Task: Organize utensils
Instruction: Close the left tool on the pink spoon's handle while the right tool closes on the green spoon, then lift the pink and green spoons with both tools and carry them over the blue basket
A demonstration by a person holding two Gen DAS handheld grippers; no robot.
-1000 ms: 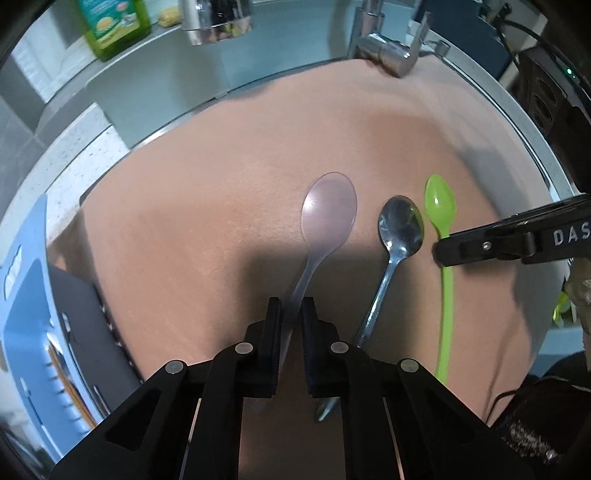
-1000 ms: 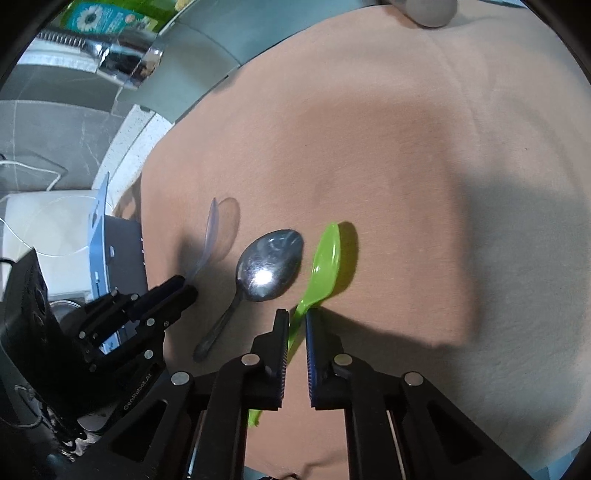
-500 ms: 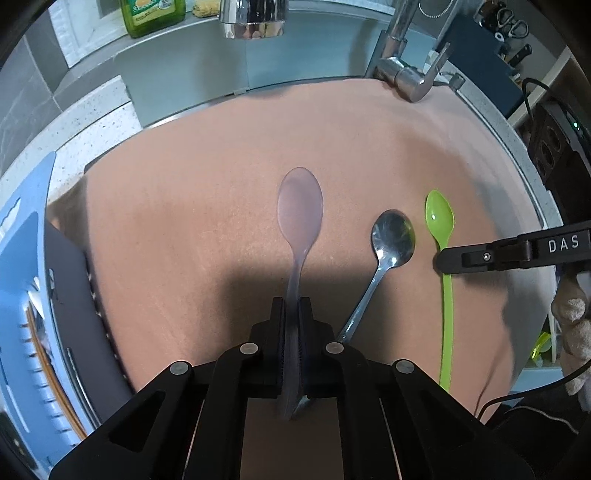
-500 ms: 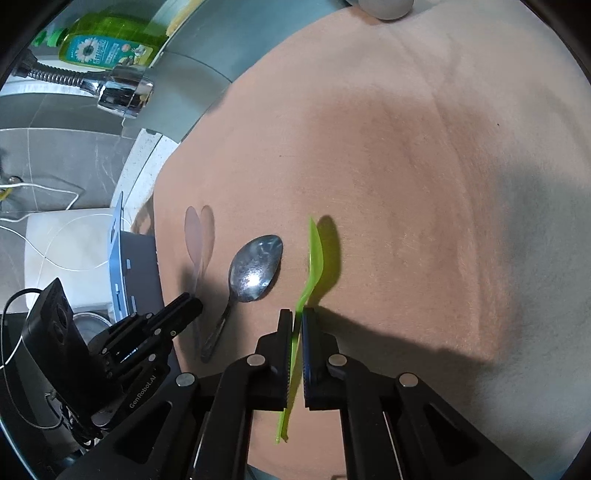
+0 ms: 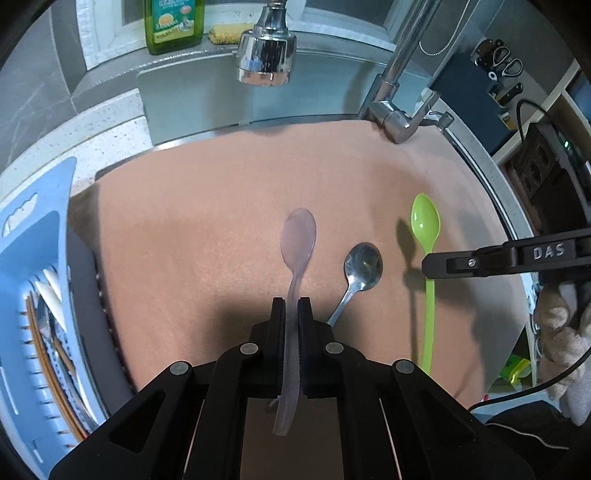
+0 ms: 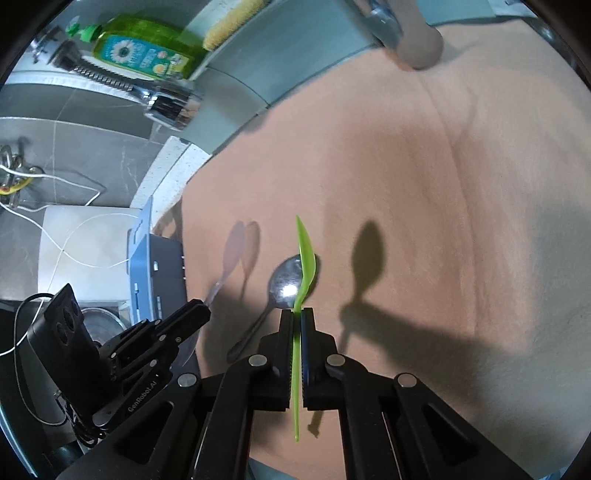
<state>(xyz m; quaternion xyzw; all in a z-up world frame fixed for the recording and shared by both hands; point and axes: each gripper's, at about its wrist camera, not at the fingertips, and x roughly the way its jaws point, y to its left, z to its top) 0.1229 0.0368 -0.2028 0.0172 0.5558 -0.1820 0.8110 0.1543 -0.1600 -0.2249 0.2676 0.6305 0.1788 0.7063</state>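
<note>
Three spoons are in play over a tan cloth. My left gripper is shut on the handle of a translucent pale-purple spoon, which it holds raised off the cloth. My right gripper is shut on the handle of a green plastic spoon, also lifted, with its shadow cast to the right. Between them a metal spoon lies flat on the cloth, untouched. In the left wrist view the right gripper reaches in from the right with the green spoon. The right wrist view shows the left gripper at lower left.
A blue dish rack holding plates stands at the cloth's left edge. Behind the cloth are a faucet, a spray head, a green soap bottle and a yellow sponge. A gloved hand is at the right.
Both grippers went from slightly open around the spoon handles to shut on them. Both then rose, lifting the translucent and green spoons off the cloth. The metal spoon stayed put.
</note>
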